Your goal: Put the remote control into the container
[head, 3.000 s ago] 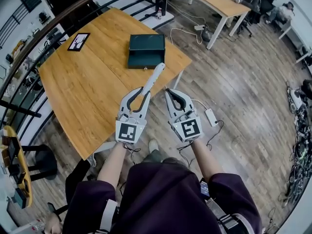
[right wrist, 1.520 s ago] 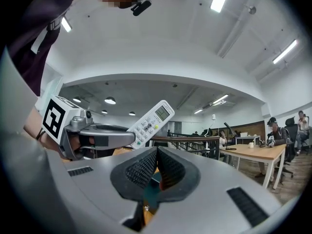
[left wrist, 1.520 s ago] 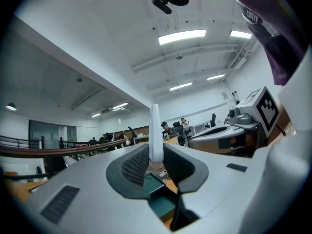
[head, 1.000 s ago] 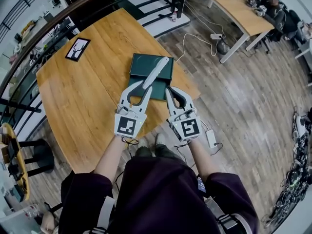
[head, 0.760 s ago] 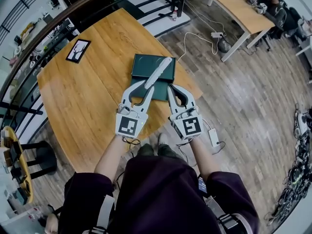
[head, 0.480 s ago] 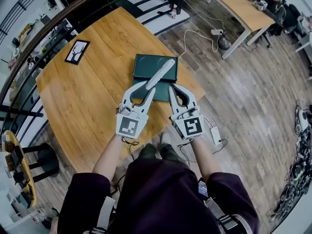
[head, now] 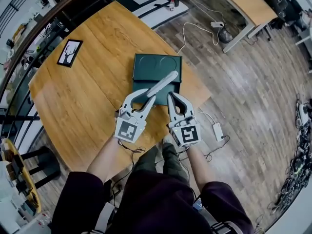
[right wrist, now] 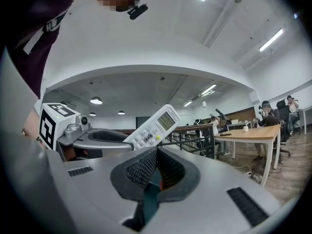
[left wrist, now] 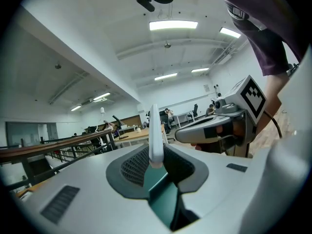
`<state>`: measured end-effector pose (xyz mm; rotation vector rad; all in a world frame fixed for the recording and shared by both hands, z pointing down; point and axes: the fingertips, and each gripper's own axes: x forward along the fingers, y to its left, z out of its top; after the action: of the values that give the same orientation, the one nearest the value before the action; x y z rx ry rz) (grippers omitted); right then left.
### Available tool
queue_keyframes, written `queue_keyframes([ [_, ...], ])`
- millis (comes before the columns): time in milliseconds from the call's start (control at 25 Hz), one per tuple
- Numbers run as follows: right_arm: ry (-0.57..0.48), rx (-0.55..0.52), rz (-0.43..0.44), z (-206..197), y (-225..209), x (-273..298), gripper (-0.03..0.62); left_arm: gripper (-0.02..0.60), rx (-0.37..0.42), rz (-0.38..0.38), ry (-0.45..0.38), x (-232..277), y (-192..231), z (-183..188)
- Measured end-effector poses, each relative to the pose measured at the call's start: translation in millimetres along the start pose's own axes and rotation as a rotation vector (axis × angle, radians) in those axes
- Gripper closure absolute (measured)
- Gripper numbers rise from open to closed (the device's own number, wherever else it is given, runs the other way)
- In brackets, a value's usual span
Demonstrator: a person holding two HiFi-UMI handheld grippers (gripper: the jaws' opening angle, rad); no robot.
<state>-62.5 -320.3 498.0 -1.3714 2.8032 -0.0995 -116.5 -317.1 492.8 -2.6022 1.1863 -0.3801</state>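
Note:
The white remote control [head: 161, 84] sticks out slantwise from my left gripper [head: 150, 98], which is shut on its near end. Its far end hangs over the near right part of the dark green container [head: 155, 66] on the wooden table [head: 83, 91]. In the left gripper view the remote [left wrist: 155, 139] stands edge-on between the pads of the left gripper [left wrist: 156, 165]. My right gripper [head: 170, 97] is just right of the remote, jaws together, nothing in them. In the right gripper view the remote's button face [right wrist: 153, 126] shows beyond the shut right gripper [right wrist: 155, 156].
A black picture frame [head: 69, 52] lies far left on the table. The table's right edge runs close behind the container. On the floor to the right lie a white power adapter [head: 218, 130] and cables. A dark railing [head: 44, 21] borders the table's far side.
Both grippers and the remote have drawn back a little over the container, so the remote's tip now stands nearer its front edge. The left grip is unchanged and the right jaws stay together.

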Motion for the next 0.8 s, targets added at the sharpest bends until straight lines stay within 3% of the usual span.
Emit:
queue_keyframes([
  [280, 0.058, 0.035, -0.039, -38, -2, 2, 0.577, 0.485, -0.002, -0.145, 0.046, 9, -10, -47],
  [600, 0.085, 0.059, -0.052, -66, -1, -4, 0.577, 0.485, 0.173, -0.405, 0.242, 25, -17, -120],
  [800, 0.107, 0.066, -0.056, -78, 2, -10, 0.577, 0.484, 0.27, -0.498, 0.339, 34, -31, -152],
])
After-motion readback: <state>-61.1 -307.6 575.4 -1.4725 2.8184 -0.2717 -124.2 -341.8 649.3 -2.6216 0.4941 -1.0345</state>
